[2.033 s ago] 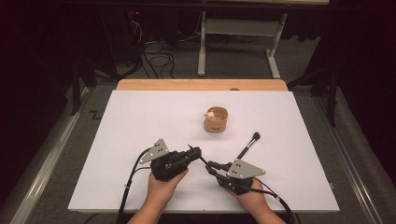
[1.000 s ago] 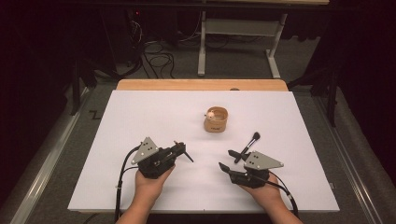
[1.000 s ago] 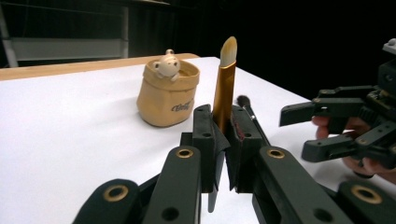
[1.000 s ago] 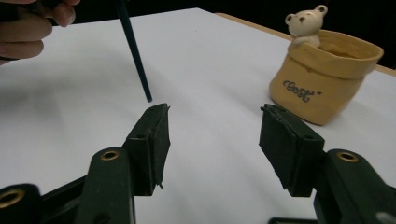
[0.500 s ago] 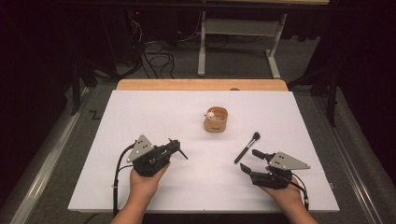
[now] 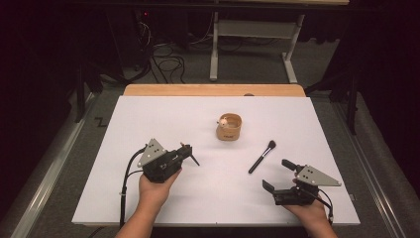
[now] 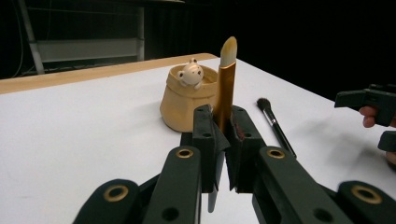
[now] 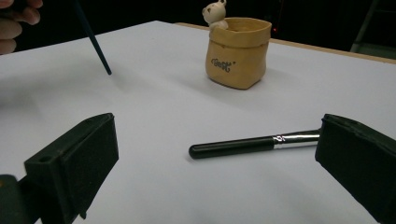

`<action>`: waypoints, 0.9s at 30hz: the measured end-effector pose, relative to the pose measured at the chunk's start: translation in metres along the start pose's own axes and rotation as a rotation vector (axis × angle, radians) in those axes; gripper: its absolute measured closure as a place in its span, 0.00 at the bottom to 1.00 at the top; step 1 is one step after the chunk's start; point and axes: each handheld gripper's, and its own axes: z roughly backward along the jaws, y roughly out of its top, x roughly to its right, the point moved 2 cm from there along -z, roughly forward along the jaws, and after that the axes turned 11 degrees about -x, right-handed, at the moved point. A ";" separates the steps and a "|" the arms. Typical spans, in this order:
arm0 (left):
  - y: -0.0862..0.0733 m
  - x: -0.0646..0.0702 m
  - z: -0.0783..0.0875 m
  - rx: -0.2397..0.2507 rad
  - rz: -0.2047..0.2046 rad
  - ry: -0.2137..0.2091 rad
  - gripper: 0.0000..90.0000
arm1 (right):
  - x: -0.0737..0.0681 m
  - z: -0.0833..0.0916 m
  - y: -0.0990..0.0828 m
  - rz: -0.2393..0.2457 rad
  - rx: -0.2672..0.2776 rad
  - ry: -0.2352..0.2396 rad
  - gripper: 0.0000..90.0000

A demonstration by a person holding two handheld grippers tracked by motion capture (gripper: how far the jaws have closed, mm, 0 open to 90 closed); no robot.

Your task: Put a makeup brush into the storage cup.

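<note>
**Hands part, black brush set down, small brush not yet in the pot**

Since the earlier frames both hands have drawn apart from the middle of the white table (image 6: 148,124), the right one sliding out toward the near right corner. Its jaws have just been opening, and the black makeup brush (image 6: 262,156) now lies flat on the table, free of them, just ahead of the right gripper (image 6: 279,174). In the right gripper view that brush (image 8: 243,144) lies across the gap between the spread jaws, touched by neither.

The left gripper (image 6: 190,153) sits at the near left, its jaws pinched tight on a small brush with a gold ferrule (image 7: 226,88), bristle tip up and dark handle pointing down.

The tan pot with the bear figure (image 6: 229,127) stands mid-table, well apart from both grippers, and I see no brush in it.

By my judgement the separating is done; putting each brush into the pot is all left to do.
</note>
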 end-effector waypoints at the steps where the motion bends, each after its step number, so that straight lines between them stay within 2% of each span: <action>1: 0.001 0.000 -0.001 -0.001 0.000 -0.002 0.93 | 0.001 0.000 -0.001 0.000 0.001 -0.004 0.00; 8: 0.009 0.002 -0.008 0.003 -0.004 -0.006 0.93 | 0.005 0.001 -0.002 -0.027 0.007 -0.011 0.00; 12: 0.013 0.001 -0.012 0.008 -0.002 -0.010 0.93 | 0.005 0.000 -0.002 -0.048 0.012 0.013 0.00; 27: 0.028 0.006 -0.035 0.009 -0.006 -0.032 0.93 | 0.002 -0.001 -0.003 -0.046 0.012 0.022 0.00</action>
